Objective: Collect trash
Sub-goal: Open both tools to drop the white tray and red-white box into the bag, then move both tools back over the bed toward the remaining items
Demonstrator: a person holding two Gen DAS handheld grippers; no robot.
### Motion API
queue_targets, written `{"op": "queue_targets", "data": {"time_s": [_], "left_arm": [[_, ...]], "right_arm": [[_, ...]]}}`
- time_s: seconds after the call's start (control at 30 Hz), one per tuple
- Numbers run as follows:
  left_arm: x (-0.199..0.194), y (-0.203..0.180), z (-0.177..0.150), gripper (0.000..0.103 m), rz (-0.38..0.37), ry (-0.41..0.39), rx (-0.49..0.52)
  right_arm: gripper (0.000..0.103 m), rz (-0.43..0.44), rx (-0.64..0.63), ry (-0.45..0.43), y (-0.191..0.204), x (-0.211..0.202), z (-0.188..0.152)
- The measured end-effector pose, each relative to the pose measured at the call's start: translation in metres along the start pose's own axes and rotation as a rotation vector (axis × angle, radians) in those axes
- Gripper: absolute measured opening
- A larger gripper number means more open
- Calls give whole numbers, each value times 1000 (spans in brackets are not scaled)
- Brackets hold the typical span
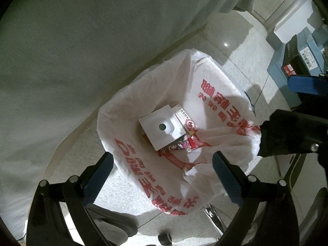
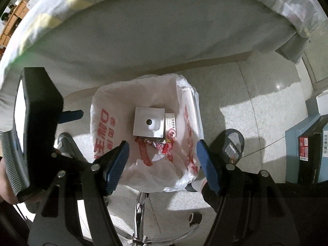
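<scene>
Both hand-held grippers spread empty above trash bag (image 2: 185, 123), white carton (image 2: 149, 124) inside

Setting: home bedroom. Evidence: bed (image 2: 164, 30) with a patterned sheet and pale mattress side, beyond the jaws; pale speckled tile floor (image 2: 256, 110) beneath them; bin lined with a white shopping bag (image 2: 102, 127) printed in red, between the jaws; slipper (image 2: 231, 145) just right of the right-hand jaws; stacked shoe boxes (image 2: 307, 149) farther right.
</scene>
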State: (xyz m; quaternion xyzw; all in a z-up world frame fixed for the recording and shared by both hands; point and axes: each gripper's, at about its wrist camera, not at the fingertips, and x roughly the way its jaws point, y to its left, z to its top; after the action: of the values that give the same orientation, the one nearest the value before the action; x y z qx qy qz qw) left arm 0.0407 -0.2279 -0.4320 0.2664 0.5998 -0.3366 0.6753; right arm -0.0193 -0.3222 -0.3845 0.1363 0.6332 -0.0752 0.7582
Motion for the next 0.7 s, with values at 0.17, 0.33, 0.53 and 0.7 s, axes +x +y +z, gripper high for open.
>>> {"op": "queue_targets", "data": {"time_s": [0.17,0.33,0.53,0.7], "left_arm": [[-14,-2,2,94,-12,-37,8],[-27,-1,2,94,-17,-68,10],[-43,0,4,94,-22,-110,8],[-64,3,9,94,-31,-163,-4]], "right_arm": [[67,2,3,-35,3,-20,-3],[67,4,8,-87,8,-50,-7],[67,-10,-13,-149,19,-86,-7],[67,-28,-40,-193,32,-115,-6]]}}
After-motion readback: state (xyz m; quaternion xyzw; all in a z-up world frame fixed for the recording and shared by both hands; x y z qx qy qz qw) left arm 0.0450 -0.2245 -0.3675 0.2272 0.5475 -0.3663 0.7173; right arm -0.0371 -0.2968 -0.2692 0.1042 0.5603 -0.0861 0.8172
